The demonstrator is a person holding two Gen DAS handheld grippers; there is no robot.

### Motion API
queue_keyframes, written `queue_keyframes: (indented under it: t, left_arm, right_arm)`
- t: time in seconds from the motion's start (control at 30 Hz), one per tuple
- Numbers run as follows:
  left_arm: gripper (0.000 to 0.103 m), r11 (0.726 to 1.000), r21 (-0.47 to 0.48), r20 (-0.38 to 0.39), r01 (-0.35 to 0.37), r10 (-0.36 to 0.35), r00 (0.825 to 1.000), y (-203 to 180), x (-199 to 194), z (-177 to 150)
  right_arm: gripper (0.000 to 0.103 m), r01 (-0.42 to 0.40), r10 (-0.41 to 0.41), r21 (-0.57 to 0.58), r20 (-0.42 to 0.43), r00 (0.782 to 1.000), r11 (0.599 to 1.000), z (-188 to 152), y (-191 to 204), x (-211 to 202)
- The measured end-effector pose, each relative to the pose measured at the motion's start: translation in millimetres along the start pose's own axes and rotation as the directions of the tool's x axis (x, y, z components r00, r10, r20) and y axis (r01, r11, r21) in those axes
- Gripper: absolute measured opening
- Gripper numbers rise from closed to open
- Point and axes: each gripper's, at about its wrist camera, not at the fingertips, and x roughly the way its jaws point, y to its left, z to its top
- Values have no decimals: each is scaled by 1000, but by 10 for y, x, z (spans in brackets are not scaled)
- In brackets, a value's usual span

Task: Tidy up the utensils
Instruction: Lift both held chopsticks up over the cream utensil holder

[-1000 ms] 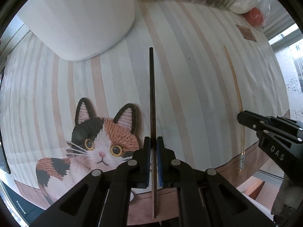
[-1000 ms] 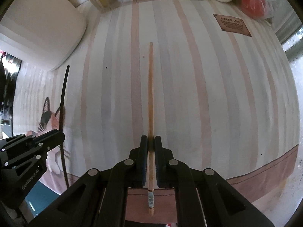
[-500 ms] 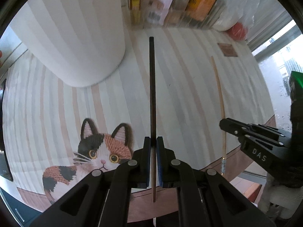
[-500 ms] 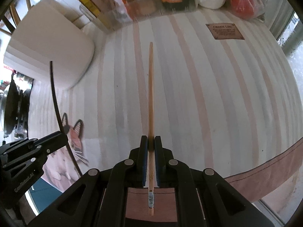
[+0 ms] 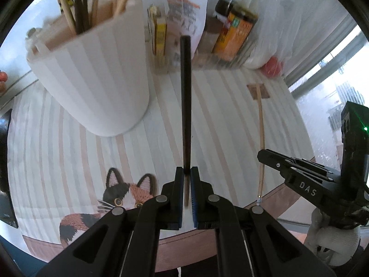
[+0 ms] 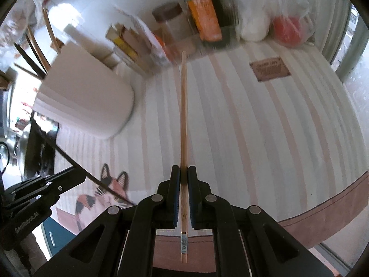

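My left gripper (image 5: 187, 173) is shut on a dark chopstick (image 5: 185, 101) that points forward, lifted above the striped mat. My right gripper (image 6: 183, 172) is shut on a light wooden chopstick (image 6: 183, 115), also lifted and pointing forward. A white ribbed utensil holder (image 5: 96, 78) stands at the left of the left wrist view, with several chopsticks (image 5: 80, 4) sticking out of its top. It also shows in the right wrist view (image 6: 85, 99) at the left. Each gripper sees the other: the right one (image 5: 299, 173) and the left one (image 6: 46, 184).
A clear bin with sauce bottles (image 5: 239, 23), boxes (image 5: 159, 34) and packets stands at the back of the table. A plastic bag with something red (image 6: 290, 30) sits at the back right. A cat picture (image 5: 124, 194) is on the striped mat (image 5: 219, 120) near the table's front edge.
Both grippers have risen and tilted up with their chopsticks. The holder's open top and the bottles at the back have come into view.
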Motion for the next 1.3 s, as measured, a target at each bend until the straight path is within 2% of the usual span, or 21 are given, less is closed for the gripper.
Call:
queue_keyframes:
  t: [0.3,0.53,0.73,0.9,1.1,1.3]
  left_arm:
    - [3,1000,-2,119,17,-16,993,-28,-332,180]
    - [3,999,14,214,40,-42,976,-83,-779,263]
    - [3,998,38,302,59,-67,951,-157,-1187,341]
    - [3,998,40,377,54,-65,924,-150,-1513,455]
    - [3,1000,-9,438,23,-17,899,93,-1811,565]
    - [2,996,-89,490,-14,56,870,410,-2063,651]
  right_arm:
    - [7,-37,36,5,120,992,999,192,57,-430]
    - [7,-73,78,-31,206,976,997,343,218,-788]
    - [7,-111,132,-89,294,947,990,507,475,-1170]
    - [7,-141,184,-143,365,913,980,665,716,-1436]
    - [7,-170,233,-185,413,880,968,893,934,-1547]
    - [7,-204,281,-218,431,857,955,1118,1168,-1464]
